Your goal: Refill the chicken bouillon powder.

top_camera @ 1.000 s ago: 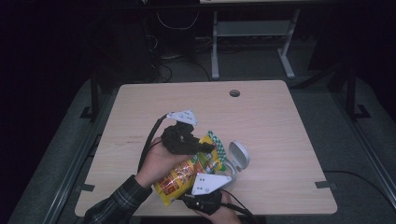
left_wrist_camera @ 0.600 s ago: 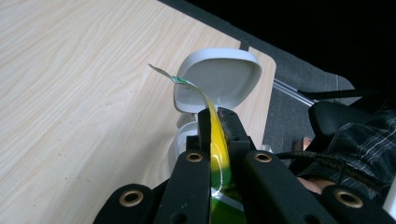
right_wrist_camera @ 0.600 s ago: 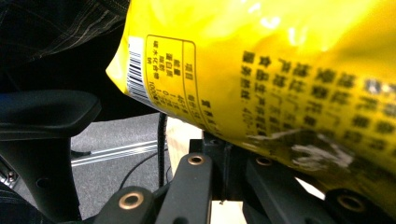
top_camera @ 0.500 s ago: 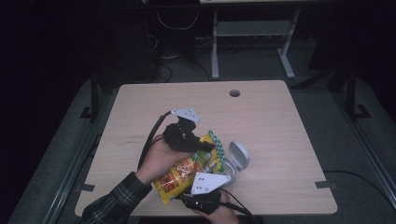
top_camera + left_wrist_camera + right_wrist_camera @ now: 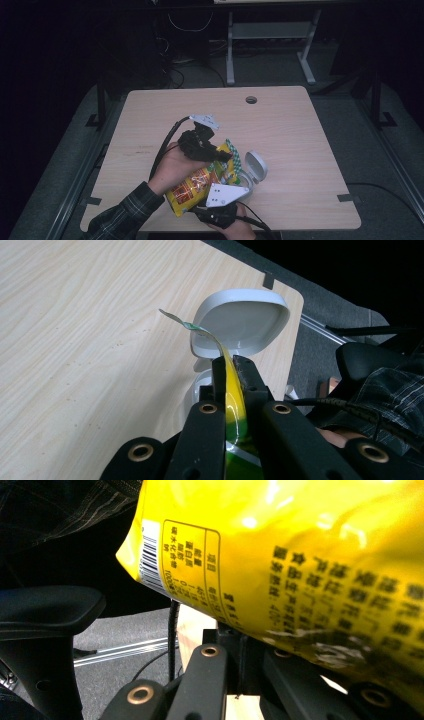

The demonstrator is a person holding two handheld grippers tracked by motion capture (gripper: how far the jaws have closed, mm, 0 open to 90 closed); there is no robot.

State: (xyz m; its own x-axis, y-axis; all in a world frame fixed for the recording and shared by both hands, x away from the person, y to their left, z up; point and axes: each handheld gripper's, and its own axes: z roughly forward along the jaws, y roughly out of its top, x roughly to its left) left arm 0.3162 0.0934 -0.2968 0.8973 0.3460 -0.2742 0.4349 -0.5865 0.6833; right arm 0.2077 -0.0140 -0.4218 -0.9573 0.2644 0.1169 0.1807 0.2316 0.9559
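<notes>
A yellow snack bag (image 5: 197, 182) with a green-checked top edge hangs tilted over the table's near side, held between both grippers. My left gripper (image 5: 222, 155) is shut on the bag's thin top edge (image 5: 232, 395), jaws pinched together around the film (image 5: 230, 362). From the front edge, my right gripper (image 5: 202, 201) meets the bag's lower end. In the right gripper view the bag's printed back (image 5: 300, 545) covers the jaw tips (image 5: 245, 640), which stand close together. A white round container (image 5: 256, 167) with its lid up (image 5: 240, 325) stands just right of the bag.
The light wooden table (image 5: 300, 130) has a cable hole (image 5: 251, 99) near its far edge. Black cables trail from both grippers. A dark chair armrest (image 5: 45, 610) sits near the table's front. Metal desk legs (image 5: 230, 45) stand on the dark floor beyond.
My left gripper has shifted slightly to the right with the bag's top edge in it. The right gripper has stayed put.
</notes>
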